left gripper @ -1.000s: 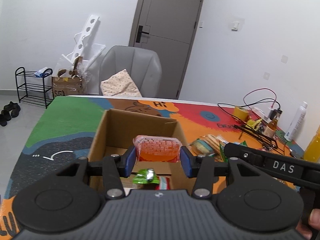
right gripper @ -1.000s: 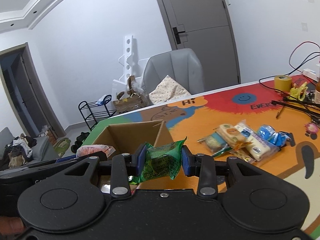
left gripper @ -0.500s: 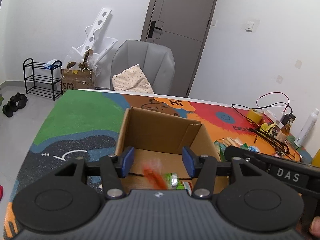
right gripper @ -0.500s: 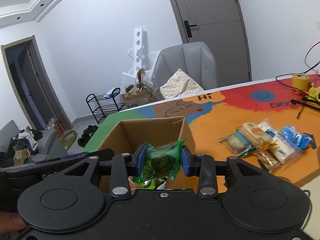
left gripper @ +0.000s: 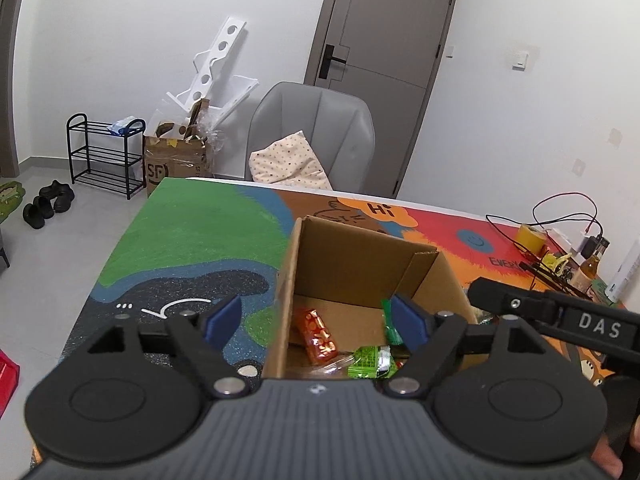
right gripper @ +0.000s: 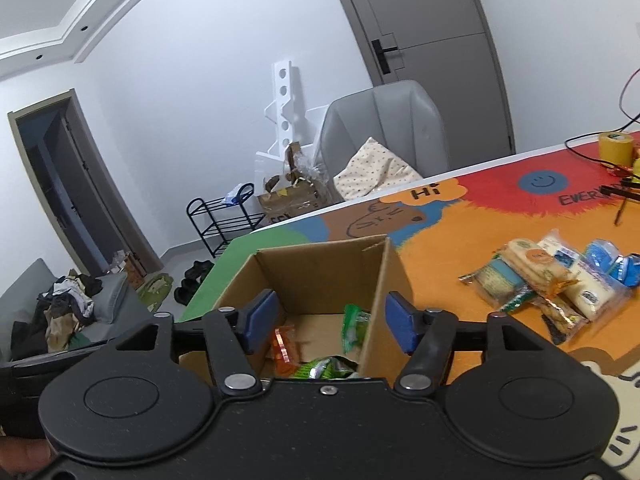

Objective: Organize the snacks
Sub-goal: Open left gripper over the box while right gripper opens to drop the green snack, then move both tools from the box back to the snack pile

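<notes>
box [left gripper: 404, 264] floor half hidden (by fingers [left gripper: 224, 320])

Both wrist cameras hang close above the near rim of the cardboard box [left gripper: 360, 268] [right gripper: 320, 272], facing the far door [left gripper: 380, 60] [right gripper: 424, 40]; the left view looks from further left.

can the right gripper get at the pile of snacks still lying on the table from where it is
Probably yes. The right gripper is open and empty above the cardboard box, and the snack pile lies in the open on the table to its right, nothing between them or on top.
</notes>
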`<act>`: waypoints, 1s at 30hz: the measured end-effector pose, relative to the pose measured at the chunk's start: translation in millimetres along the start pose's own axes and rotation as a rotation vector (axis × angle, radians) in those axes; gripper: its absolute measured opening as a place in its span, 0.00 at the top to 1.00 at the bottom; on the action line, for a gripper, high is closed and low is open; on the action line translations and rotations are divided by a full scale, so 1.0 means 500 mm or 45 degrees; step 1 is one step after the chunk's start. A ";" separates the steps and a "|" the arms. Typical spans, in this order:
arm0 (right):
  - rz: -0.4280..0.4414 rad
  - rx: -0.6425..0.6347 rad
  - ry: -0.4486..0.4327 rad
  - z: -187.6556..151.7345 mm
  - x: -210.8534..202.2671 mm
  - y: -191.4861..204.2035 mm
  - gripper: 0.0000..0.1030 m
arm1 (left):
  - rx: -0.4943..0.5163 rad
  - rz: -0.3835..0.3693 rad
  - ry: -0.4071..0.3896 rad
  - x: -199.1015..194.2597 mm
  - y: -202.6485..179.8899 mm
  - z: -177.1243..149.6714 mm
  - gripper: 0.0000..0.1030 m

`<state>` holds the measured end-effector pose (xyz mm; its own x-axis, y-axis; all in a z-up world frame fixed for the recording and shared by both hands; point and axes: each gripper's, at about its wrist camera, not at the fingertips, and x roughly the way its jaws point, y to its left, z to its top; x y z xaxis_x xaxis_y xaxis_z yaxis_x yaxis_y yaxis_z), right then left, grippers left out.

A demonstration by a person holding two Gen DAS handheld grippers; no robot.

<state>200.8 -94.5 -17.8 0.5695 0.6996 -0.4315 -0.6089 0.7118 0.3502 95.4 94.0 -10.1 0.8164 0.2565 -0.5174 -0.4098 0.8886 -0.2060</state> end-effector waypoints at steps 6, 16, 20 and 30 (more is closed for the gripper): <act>-0.074 0.047 -0.033 -0.003 -0.035 -0.037 0.32 | 0.030 -0.031 0.008 -0.003 -0.026 -0.011 0.14; -0.189 0.083 -0.091 -0.013 -0.110 -0.088 0.17 | 0.074 -0.128 0.028 -0.019 -0.091 -0.029 0.08; -0.228 0.105 -0.119 -0.014 -0.144 -0.117 0.12 | 0.102 -0.150 0.030 -0.019 -0.125 -0.036 0.05; -0.277 0.137 -0.157 -0.025 -0.197 -0.175 0.00 | 0.180 -0.212 0.052 -0.019 -0.213 -0.057 0.05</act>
<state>190.9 -226.7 -16.3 0.7477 0.5268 -0.4042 -0.4059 0.8444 0.3496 119.9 -14.1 -6.9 0.8498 0.0886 -0.5196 -0.2070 0.9627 -0.1744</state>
